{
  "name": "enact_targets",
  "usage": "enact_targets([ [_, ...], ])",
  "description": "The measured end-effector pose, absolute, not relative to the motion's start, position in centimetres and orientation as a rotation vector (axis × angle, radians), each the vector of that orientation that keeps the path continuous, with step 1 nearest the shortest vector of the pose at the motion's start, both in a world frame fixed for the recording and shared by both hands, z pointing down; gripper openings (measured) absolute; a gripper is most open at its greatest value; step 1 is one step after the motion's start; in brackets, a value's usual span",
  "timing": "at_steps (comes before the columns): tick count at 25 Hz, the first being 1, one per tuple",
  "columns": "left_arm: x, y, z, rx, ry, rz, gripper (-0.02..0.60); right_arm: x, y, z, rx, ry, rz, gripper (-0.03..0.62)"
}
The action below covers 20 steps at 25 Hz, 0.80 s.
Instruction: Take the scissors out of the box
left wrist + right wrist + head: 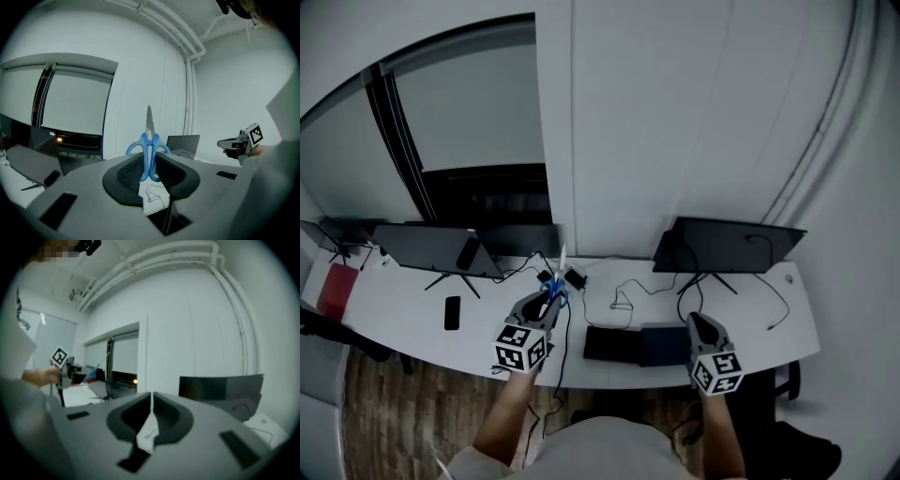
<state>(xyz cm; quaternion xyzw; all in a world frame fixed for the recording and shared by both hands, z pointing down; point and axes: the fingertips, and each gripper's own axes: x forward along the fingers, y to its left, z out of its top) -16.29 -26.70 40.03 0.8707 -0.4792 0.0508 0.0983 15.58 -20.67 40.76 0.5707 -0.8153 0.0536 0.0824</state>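
White wall (675, 112) ahead, dark-framed window (459, 122) at its left, pipes running up the corner on the right. Wood floor (384, 412) below.
Long white desk (797, 328) along the wall. Two dark monitors on it: left monitor (427, 248) and right monitor (727, 246), well apart.
At the front edge in the middle, a black flat piece (614, 344) touches a navy flat piece (666, 345); can't tell if either is the box, or what is in them.
Red item (337, 291) at the desk's far left end. Phone (452, 312) lies flat near the left monitor. Loose cables (628, 295) between the monitors.
Left gripper (150, 161): clenched on the scissors (149, 150) at the blue handles, blades upright and closed, held in the air above the desk, clear of everything on it.
Right gripper (151, 404): jaws pressed together, nothing between them, up over the desk's right half. Nothing stands between the two grippers.
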Motion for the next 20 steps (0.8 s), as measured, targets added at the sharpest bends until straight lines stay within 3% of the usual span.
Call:
enact_targets([
  [20,-17.9,-25.8,37.5,2.465,-1.695,0.022,0.109,21.2,-21.5,37.3,1.729,-2.488,0.044,0.034],
])
